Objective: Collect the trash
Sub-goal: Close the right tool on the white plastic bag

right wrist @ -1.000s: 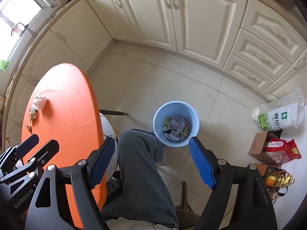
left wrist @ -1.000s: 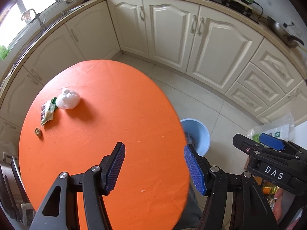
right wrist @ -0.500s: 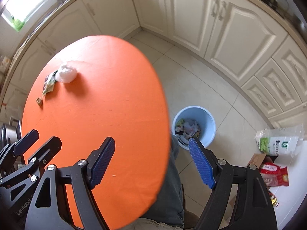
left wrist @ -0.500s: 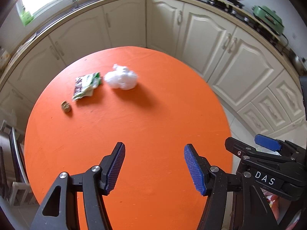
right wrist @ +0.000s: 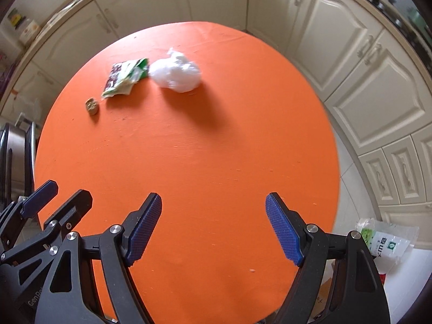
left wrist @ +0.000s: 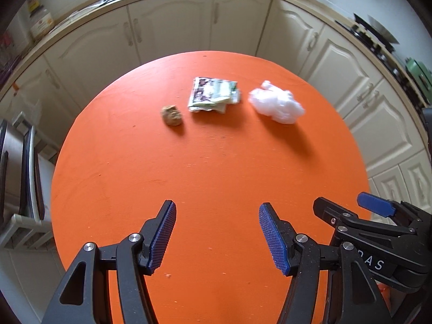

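Three pieces of trash lie on the far part of the round orange table [left wrist: 210,167]: a crumpled white plastic bag [left wrist: 276,105], a green and white snack wrapper [left wrist: 213,97] and a small brown lump [left wrist: 171,115]. They also show in the right wrist view: the bag [right wrist: 176,74], the wrapper [right wrist: 124,79], the lump [right wrist: 91,105]. My left gripper [left wrist: 217,233] is open and empty over the near part of the table. My right gripper [right wrist: 213,228] is open and empty beside it, also seen in the left wrist view [left wrist: 372,216]. The trash bin is out of view.
Cream kitchen cabinets [left wrist: 167,29] curve around behind the table. A metal chair [left wrist: 19,162] stands at the table's left edge. A white and green bag [right wrist: 386,243] lies on the floor at the right. The tiled floor [right wrist: 348,178] shows past the table's right edge.
Both grippers swung left, away from the blue bin and the floor, and now face the table. The trash has come to the middle of both views. Both stay open.
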